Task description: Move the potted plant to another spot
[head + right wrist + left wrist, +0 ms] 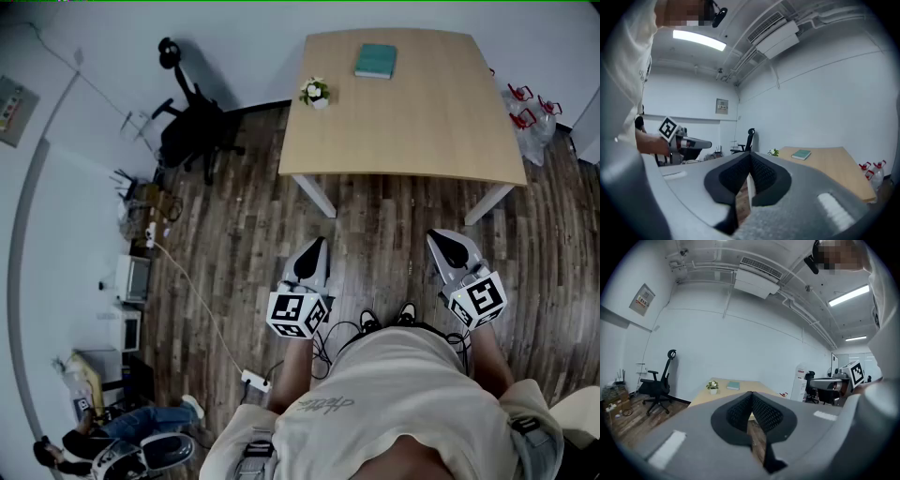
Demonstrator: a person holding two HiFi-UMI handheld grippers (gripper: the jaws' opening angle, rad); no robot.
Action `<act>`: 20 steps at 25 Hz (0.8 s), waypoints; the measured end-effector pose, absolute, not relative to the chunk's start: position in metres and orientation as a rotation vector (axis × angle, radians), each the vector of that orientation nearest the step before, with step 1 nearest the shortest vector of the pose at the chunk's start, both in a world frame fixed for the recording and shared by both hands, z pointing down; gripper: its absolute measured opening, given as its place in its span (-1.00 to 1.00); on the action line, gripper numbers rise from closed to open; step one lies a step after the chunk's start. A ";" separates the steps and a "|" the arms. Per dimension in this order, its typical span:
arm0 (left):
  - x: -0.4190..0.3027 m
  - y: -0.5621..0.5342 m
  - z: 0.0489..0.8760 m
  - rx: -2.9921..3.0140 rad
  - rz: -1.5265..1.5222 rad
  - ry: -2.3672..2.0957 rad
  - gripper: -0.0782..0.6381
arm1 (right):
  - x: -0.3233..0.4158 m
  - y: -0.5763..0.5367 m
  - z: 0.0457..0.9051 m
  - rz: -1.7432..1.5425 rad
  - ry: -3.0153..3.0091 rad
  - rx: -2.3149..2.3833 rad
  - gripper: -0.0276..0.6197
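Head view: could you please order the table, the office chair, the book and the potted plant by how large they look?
1. table, by far the largest
2. office chair
3. book
4. potted plant, only slightly smaller than the book

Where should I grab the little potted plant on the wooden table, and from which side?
Take the small white pot, not the leaves above it: it stands upright and looks rigid. It sits by the light wooden table's left edge, clear of the teal book, so coming in level from that edge, jaws either side of the pot, seems best. The shut left gripper is nearer.
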State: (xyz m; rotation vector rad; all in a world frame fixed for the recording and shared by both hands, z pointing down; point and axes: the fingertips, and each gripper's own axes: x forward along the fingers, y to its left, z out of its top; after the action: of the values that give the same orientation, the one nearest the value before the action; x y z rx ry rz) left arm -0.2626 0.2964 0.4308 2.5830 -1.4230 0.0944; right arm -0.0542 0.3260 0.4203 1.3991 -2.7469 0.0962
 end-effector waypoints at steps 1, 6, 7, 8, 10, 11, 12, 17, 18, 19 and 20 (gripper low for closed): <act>-0.261 0.297 0.430 2.582 0.090 -1.427 -0.74 | -0.051 0.325 0.418 0.108 -2.759 1.405 -0.91; -0.259 0.302 0.427 2.581 0.073 -1.443 -0.74 | -0.047 0.323 0.410 0.093 -2.776 1.400 -0.91; -0.260 0.303 0.426 2.582 0.070 -1.448 -0.74 | -0.048 0.323 0.409 0.086 -2.778 1.396 -0.91; -0.262 0.303 0.425 2.581 0.067 -1.456 -0.74 | -0.049 0.322 0.407 0.083 -2.781 1.396 -0.91; -0.267 0.304 0.423 2.578 0.064 -1.474 -0.74 | -0.051 0.321 0.406 0.089 -2.788 1.407 -0.91; -0.268 0.304 0.422 2.579 0.063 -1.481 -0.74 | -0.050 0.320 0.405 0.094 -2.791 1.420 -0.91; -0.269 0.304 0.421 2.581 0.061 -1.484 -0.74 | -0.049 0.319 0.405 0.098 -2.792 1.438 -0.91; -0.272 0.303 0.412 2.599 0.055 -1.495 -0.74 | -0.042 0.311 0.401 0.116 -2.785 1.517 -0.91; -0.272 0.304 0.411 2.601 0.049 -1.497 -0.74 | -0.042 0.311 0.400 0.119 -2.789 1.522 -0.91; -0.272 0.304 0.410 2.602 0.044 -1.499 -0.74 | -0.041 0.311 0.399 0.124 -2.792 1.526 -0.91; -0.272 0.304 0.410 2.600 0.041 -1.500 -0.74 | -0.040 0.311 0.399 0.129 -2.796 1.528 -0.91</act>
State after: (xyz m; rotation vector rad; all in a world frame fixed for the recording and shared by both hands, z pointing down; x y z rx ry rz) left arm -0.2717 0.3043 0.4101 2.6005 -1.4998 0.0408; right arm -0.0401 0.3108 0.3985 1.5282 -2.7958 0.1289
